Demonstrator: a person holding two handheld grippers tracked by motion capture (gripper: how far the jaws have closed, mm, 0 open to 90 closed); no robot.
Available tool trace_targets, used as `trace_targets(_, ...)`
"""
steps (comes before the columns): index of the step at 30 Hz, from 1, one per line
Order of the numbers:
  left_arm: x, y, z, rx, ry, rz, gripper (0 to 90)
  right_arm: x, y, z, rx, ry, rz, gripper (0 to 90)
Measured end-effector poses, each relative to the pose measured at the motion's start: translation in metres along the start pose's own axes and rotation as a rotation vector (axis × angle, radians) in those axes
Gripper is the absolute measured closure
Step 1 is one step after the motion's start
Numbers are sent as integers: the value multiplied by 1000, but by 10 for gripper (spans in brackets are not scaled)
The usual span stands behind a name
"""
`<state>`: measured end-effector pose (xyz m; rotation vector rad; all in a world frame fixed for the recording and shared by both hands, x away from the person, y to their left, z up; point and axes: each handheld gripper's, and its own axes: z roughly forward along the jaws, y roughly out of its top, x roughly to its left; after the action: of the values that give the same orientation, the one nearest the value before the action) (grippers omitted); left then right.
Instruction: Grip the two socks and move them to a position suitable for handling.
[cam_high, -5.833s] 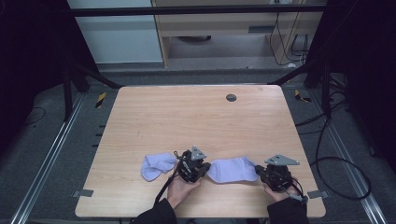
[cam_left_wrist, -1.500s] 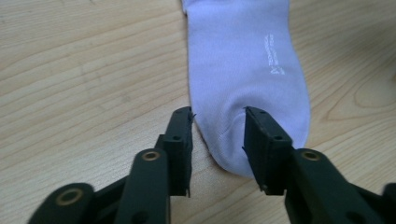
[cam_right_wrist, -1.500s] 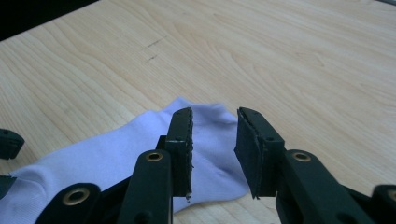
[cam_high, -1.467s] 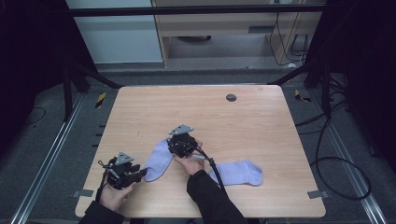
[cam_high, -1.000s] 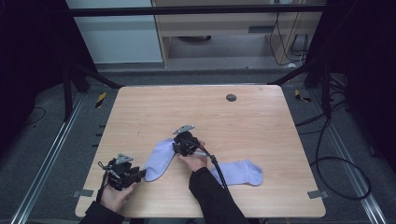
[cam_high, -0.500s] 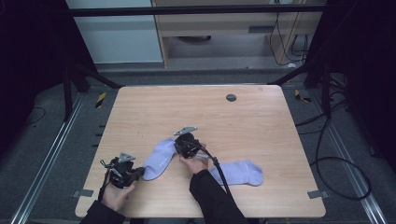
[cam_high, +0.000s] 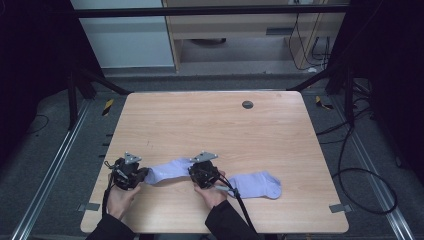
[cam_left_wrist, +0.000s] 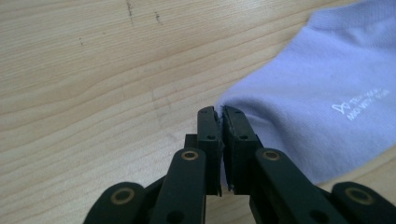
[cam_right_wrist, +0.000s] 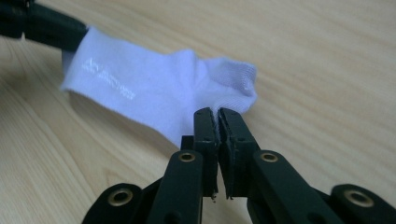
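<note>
Near the front edge of a pale wooden table (cam_high: 210, 120), a light lavender knit sock (cam_high: 167, 170) stretches between two black handheld grippers. At its left end the left gripper (cam_high: 141, 175) has its jaws pinched on the fabric edge, having just closed. At its right end the right gripper (cam_high: 192, 171) likewise pinches the sock, jaws freshly closed. A second lavender sock (cam_high: 257, 184) lies flat just right of that hand.
</note>
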<state>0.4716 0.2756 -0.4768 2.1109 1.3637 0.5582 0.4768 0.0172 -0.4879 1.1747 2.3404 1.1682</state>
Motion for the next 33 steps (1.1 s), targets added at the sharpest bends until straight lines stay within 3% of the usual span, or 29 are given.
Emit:
trace_targets(4,-1,-1,2,6,11,9,747,-1,-10,0,24,-10,15,797)
trace_targets(7,2,0,-4,-32,3,-23,689,-6,-13,-5,16,-9,26,749)
trace_targets(11,6,0,-12,-73,0,-60,597,-14,-9,-19,-17,-6,36,701)
trace_targets(18,4,1,-24,-127,-16,-96,528,-32,2,-45,-53,-6,28,631)
trace_targets(26,-34,13,-28,-156,-110,-42,509,-70,8,-86,-101,-45,59,591)
trace_targets(33,-76,27,-22,-157,-204,7,513,-101,-15,-122,-102,-103,74,582)
